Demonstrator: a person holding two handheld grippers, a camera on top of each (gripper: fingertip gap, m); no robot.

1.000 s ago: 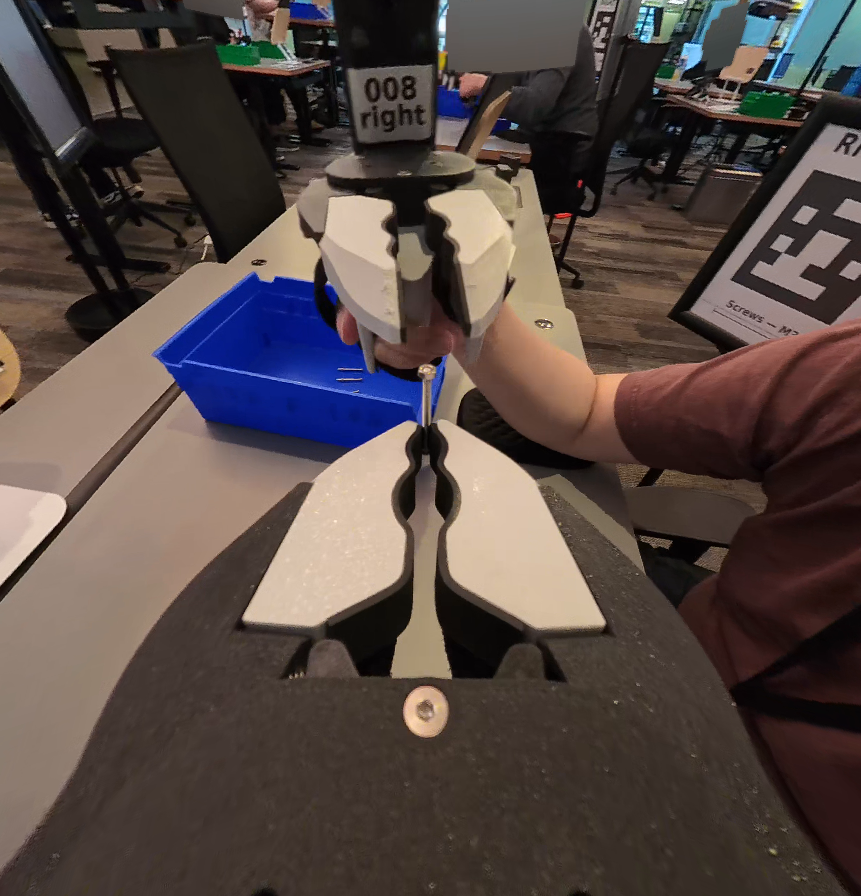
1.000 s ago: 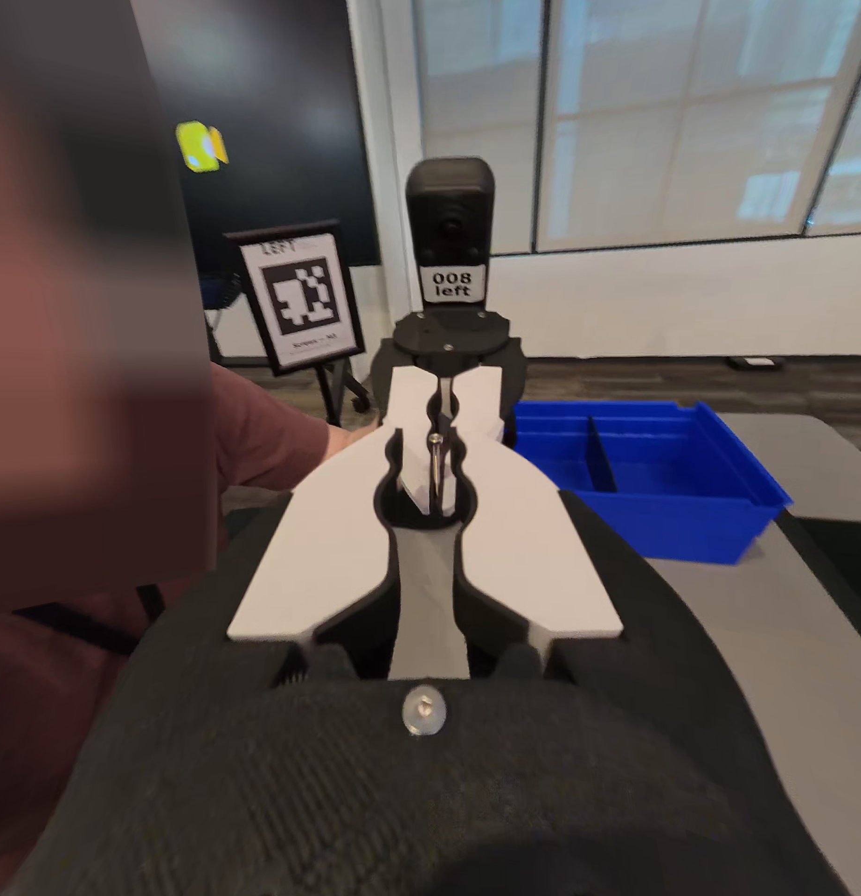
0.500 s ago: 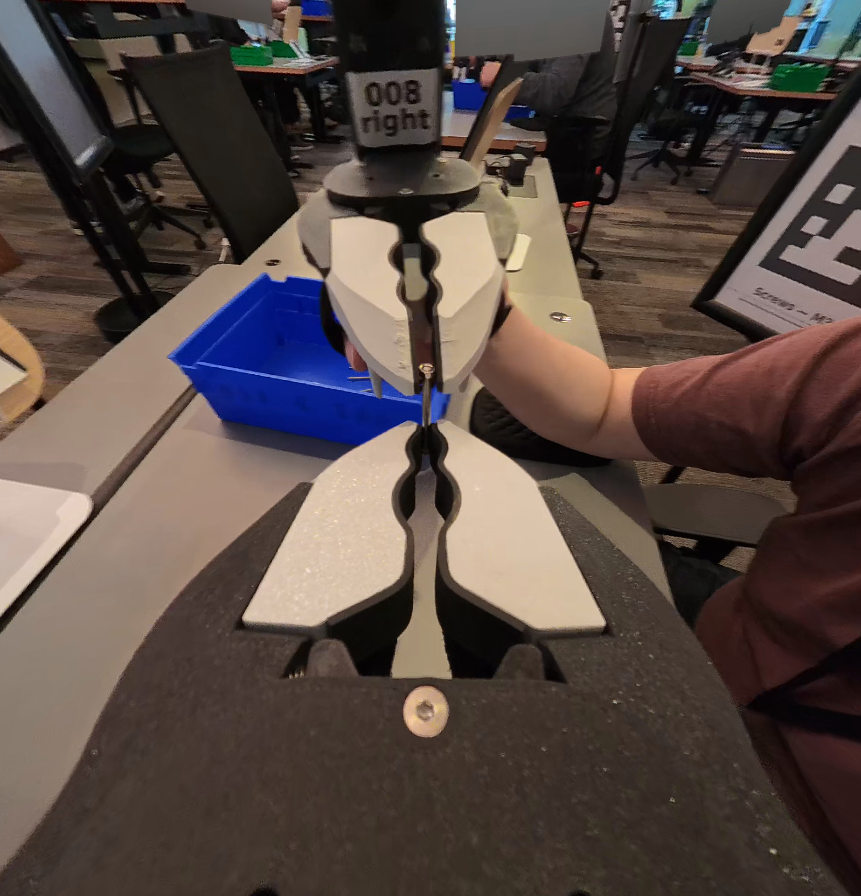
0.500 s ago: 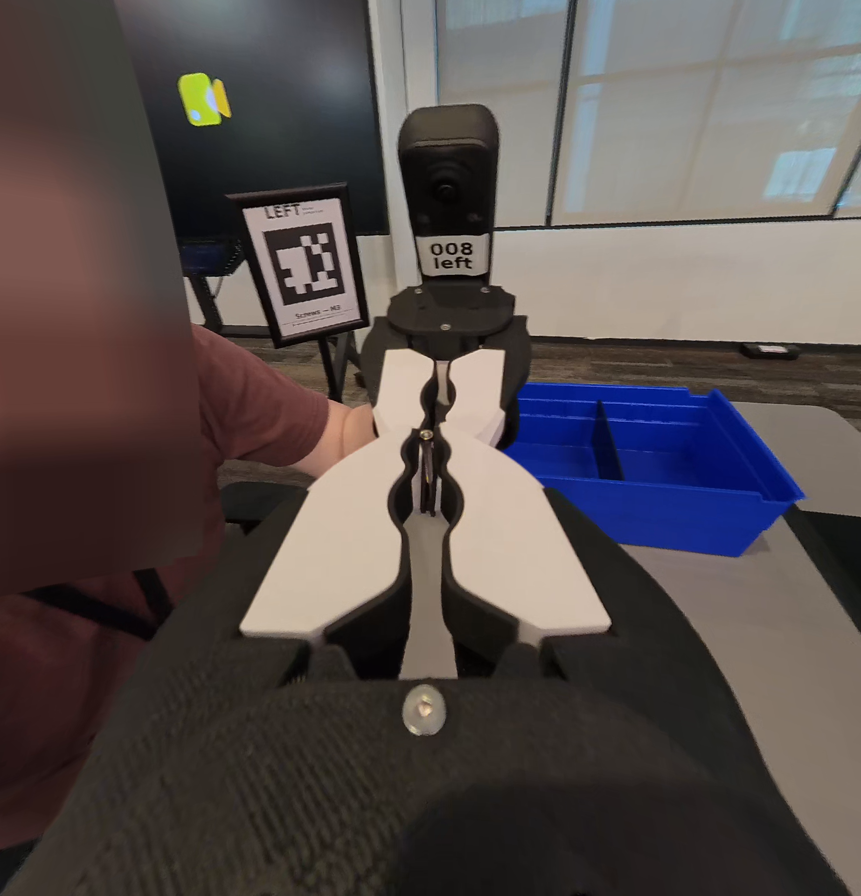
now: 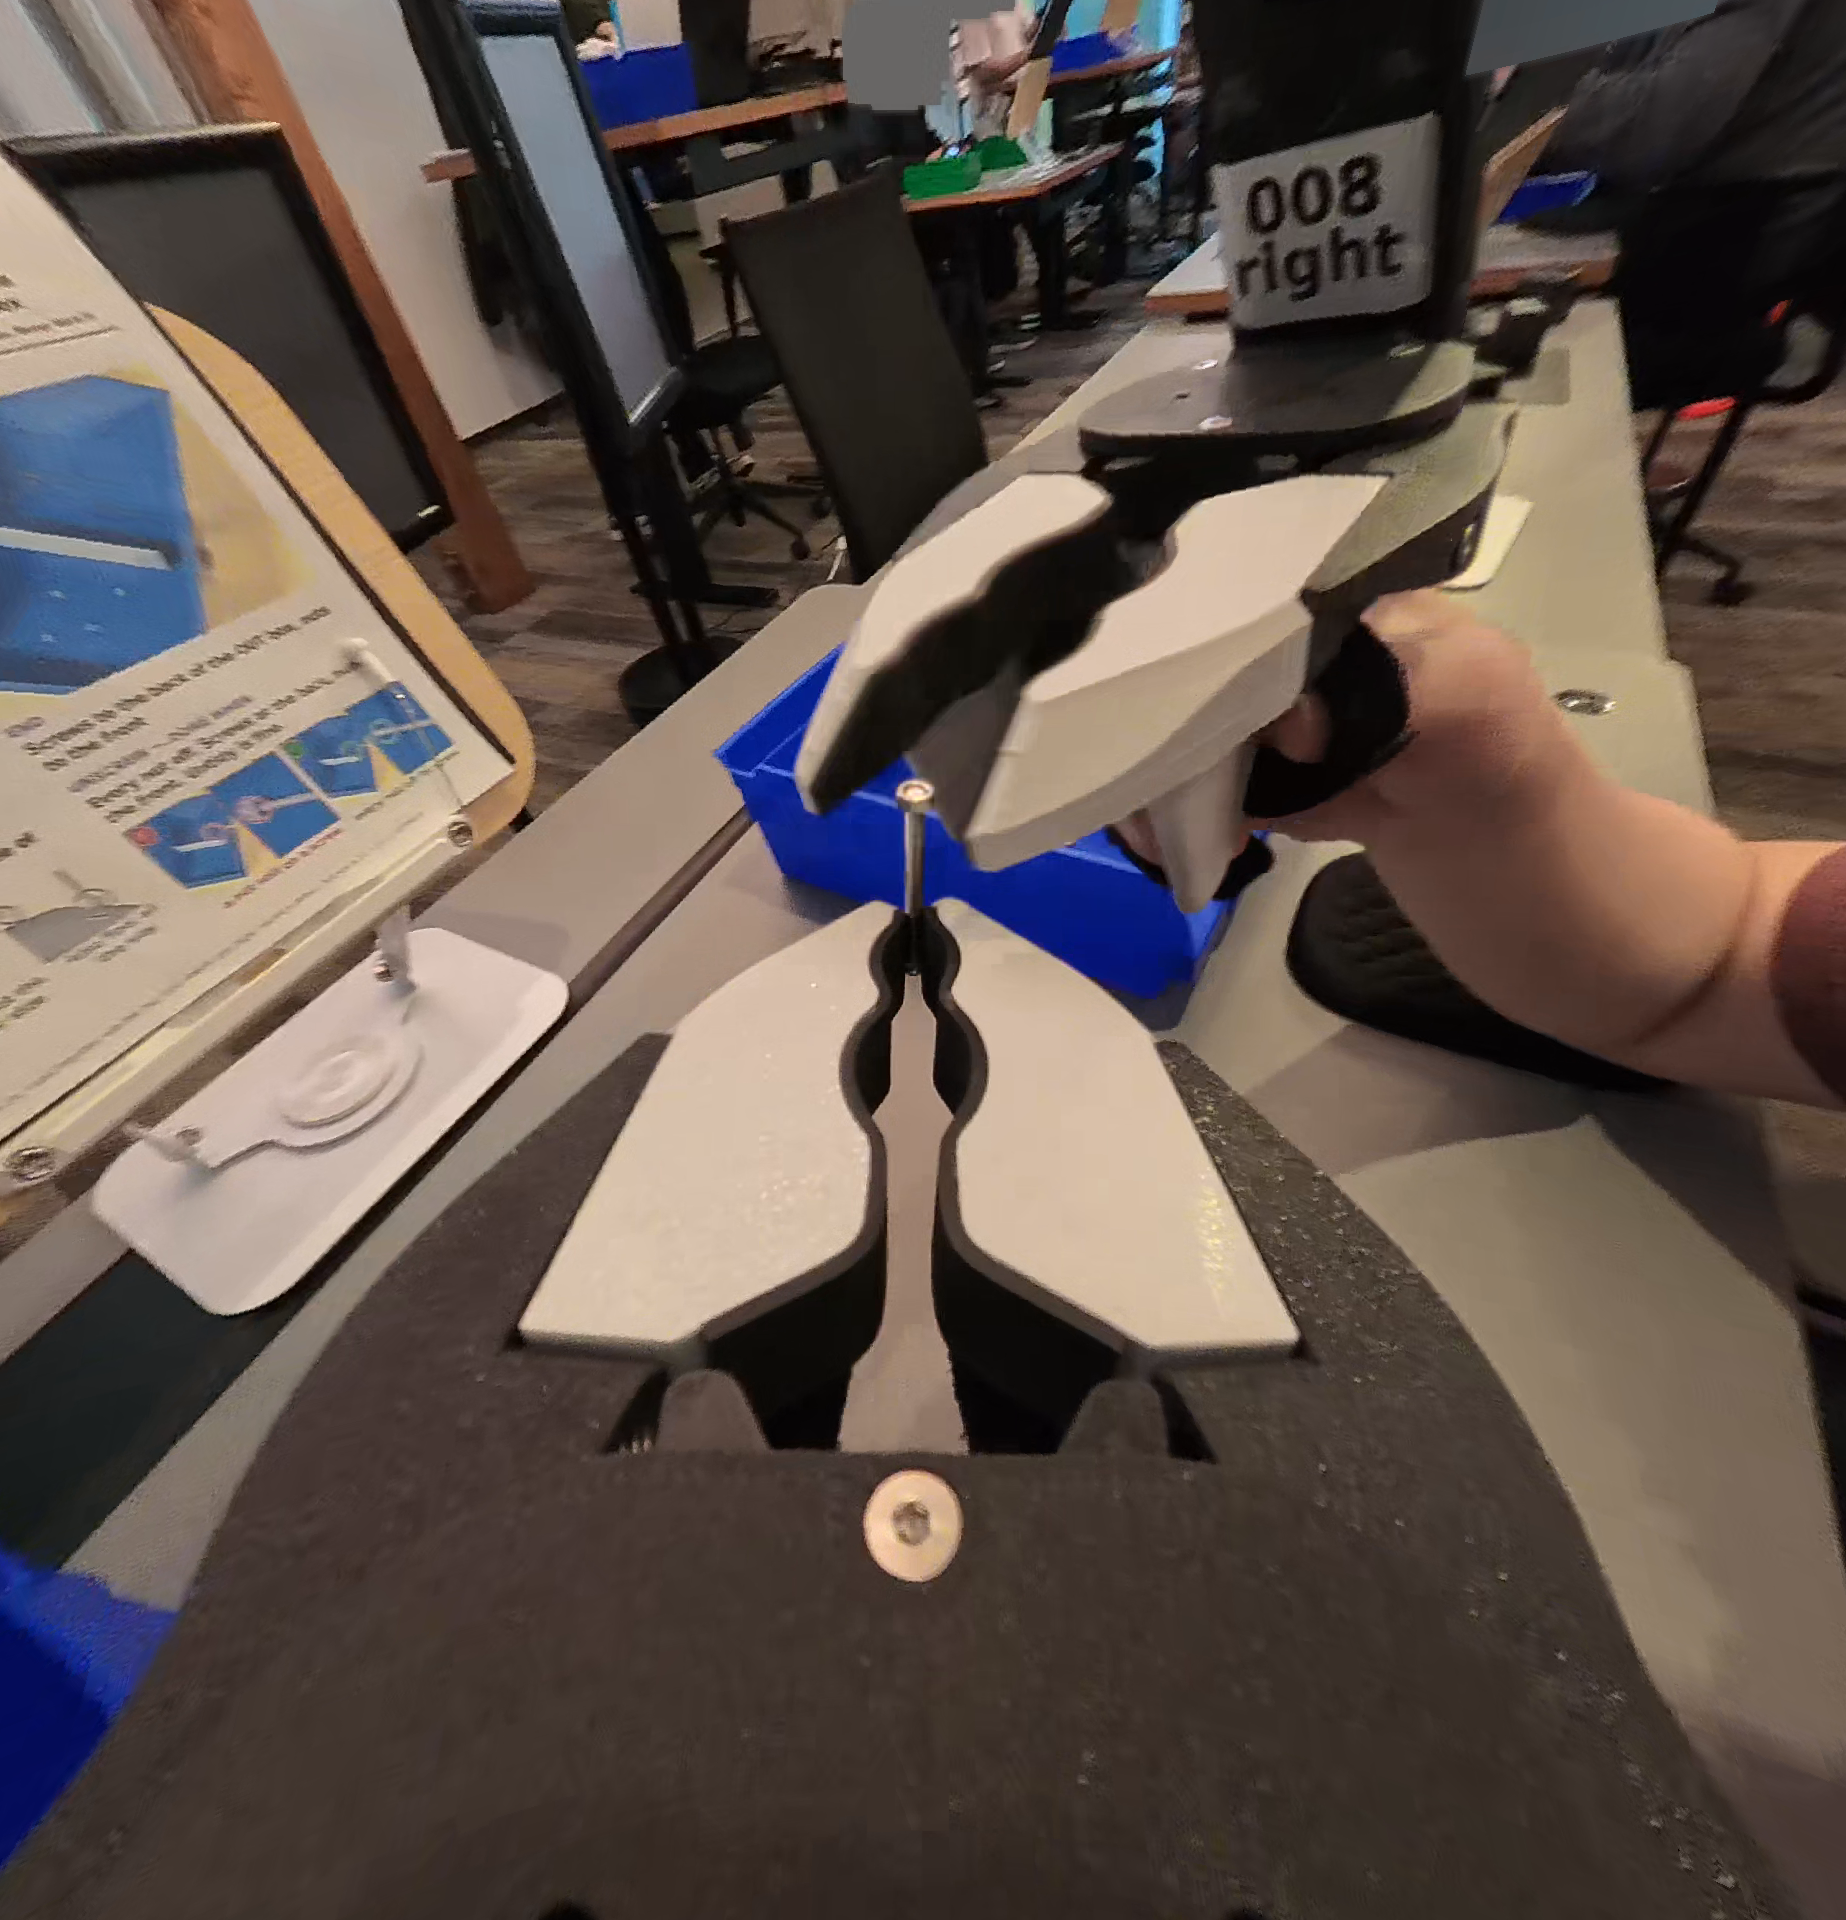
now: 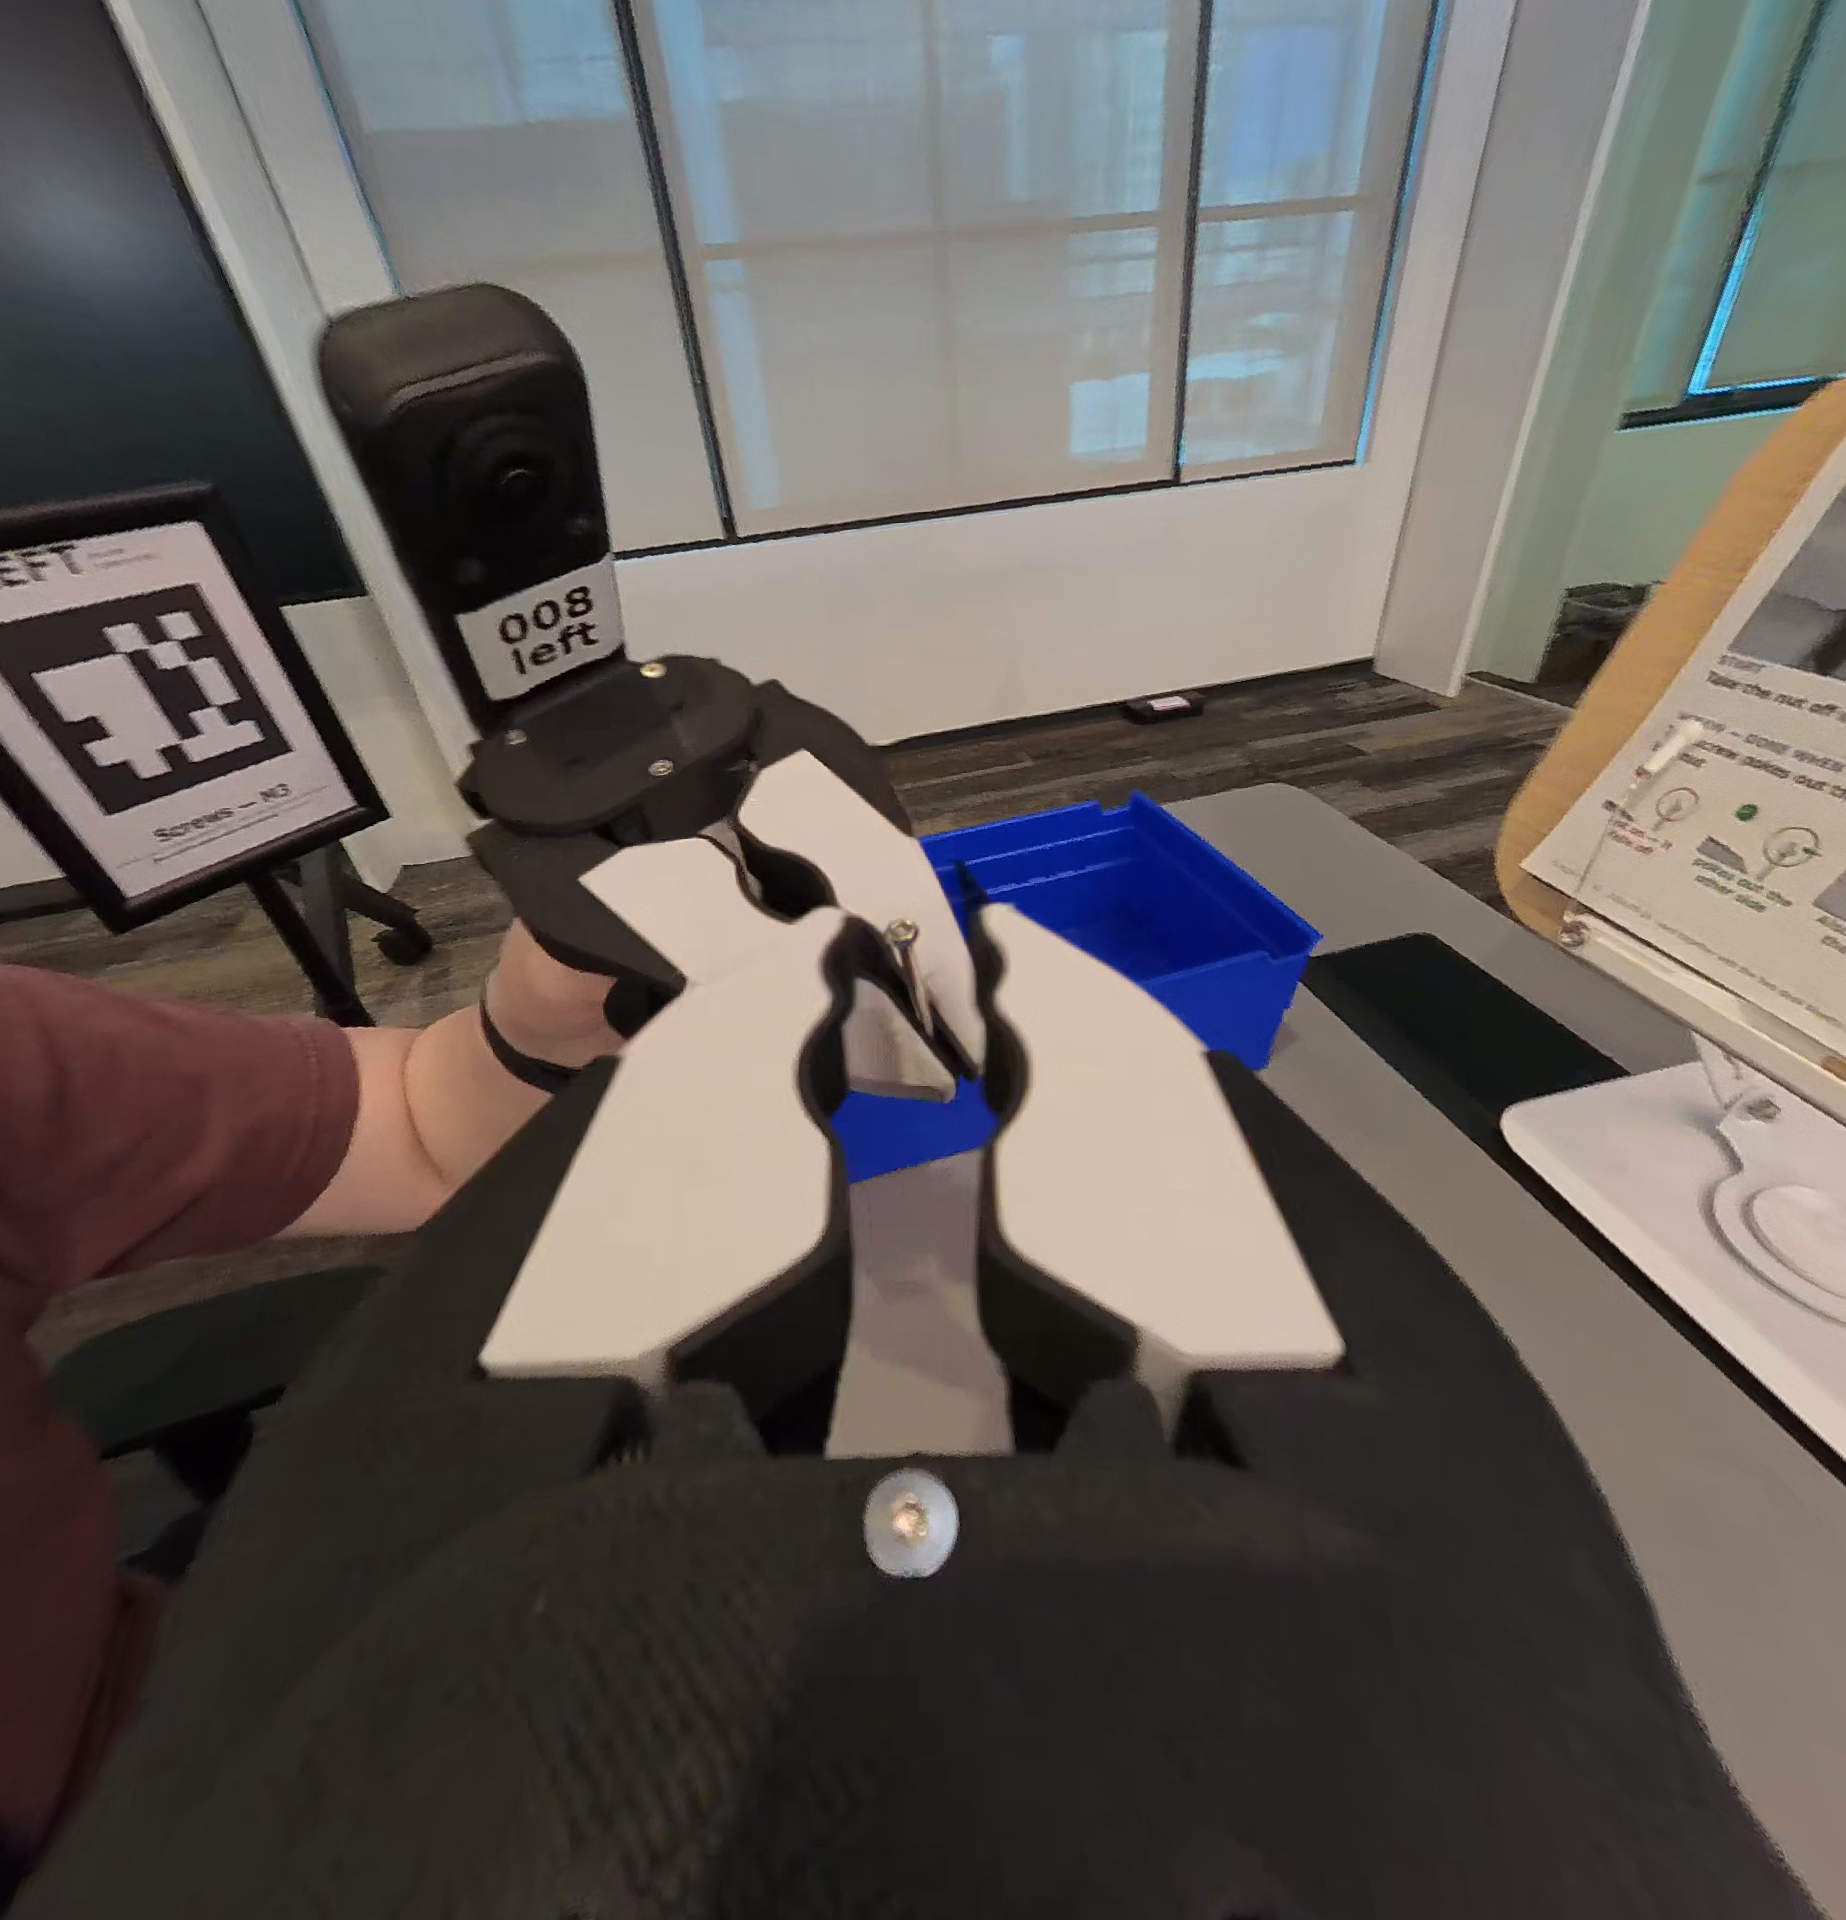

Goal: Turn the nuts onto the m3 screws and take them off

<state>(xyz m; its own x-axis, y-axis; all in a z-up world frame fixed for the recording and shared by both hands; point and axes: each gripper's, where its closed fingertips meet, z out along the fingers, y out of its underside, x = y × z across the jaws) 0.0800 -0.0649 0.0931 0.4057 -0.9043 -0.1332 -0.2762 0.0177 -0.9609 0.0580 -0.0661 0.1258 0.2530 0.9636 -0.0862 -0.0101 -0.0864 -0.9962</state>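
My left gripper point(image 5: 911, 930) is shut on the lower end of a thin M3 screw point(image 5: 911, 862), which stands up from its tips with the head on top. My right gripper point(image 5: 895, 819) faces it from above, tilted, with its jaws open on either side of the screw head. In the right wrist view the right gripper point(image 6: 914, 923) is open, and the screw point(image 6: 917, 982) shows in the gap, held by the left gripper point(image 6: 934, 1070) beyond. I see no nut on the screw.
A blue bin point(image 5: 1054, 899) stands on the grey table point(image 5: 680, 935) just behind the grippers; it also shows in the right wrist view point(image 6: 1137, 904). An instruction board point(image 5: 171, 727) on a white base point(image 5: 327, 1091) stands to one side. A framed marker sign point(image 6: 140, 707) stands behind. The tips of both grippers are at nearly the same place.
My right gripper has opened around the screw head and tilted sideways. Both grippers have swung toward the instruction board. The left gripper still holds the screw.
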